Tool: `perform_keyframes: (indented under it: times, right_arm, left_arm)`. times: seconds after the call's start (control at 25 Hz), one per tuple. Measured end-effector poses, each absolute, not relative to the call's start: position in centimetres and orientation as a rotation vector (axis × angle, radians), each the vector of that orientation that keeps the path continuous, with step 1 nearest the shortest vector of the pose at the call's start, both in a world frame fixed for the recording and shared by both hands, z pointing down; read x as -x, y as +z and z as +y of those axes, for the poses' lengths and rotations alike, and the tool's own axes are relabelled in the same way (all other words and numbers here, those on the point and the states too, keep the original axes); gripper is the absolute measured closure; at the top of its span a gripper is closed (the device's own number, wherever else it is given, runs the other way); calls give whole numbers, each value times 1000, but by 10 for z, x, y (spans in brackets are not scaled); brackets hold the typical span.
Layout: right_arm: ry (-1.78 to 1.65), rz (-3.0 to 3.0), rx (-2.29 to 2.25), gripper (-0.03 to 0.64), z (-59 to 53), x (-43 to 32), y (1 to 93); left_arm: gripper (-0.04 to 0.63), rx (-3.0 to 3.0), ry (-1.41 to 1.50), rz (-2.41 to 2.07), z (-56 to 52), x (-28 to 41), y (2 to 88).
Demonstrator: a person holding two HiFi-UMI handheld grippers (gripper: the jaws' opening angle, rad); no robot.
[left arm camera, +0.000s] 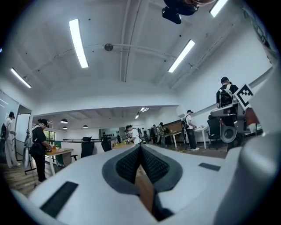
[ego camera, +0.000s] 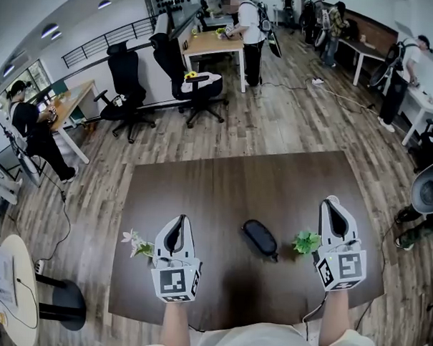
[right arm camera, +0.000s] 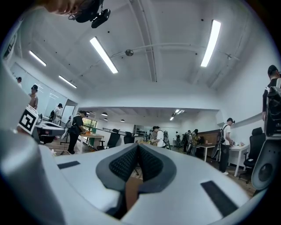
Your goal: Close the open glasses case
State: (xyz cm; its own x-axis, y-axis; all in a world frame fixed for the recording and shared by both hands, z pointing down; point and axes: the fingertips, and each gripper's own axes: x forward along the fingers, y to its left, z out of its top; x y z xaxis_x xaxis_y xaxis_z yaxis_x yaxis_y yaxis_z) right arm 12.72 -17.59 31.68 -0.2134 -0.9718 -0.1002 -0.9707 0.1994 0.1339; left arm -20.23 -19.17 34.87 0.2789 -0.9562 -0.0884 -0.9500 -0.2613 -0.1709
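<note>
Bench (ego camera: 238, 178) of dark wood holds everything. Left claw (ego camera: 179, 223) and right claw (ego camera: 332, 206) flank the glasses case (ego camera: 260, 239), pointing level and forward, both clenched on nothing, well apart from the case, which looks shut.

glasses case (ego camera: 259, 239) — lid too small to tell | forearms (ego camera: 175, 326) — cropped by bottom edge

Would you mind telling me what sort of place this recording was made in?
Most likely an open-plan office or lab workspace: black office chairs on a wood-look floor, wooden desks with people standing at them, and long strip lights on a bare white ceiling.
</note>
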Motion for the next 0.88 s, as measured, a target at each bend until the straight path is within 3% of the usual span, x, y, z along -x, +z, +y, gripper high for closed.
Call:
perform_keyframes:
  times: [0.88]
  right_arm:
    - [-287, -2408, -2014, 615, -172, -131, 313]
  left_arm:
    - [593, 2285, -54, 1837, -186, 215, 346]
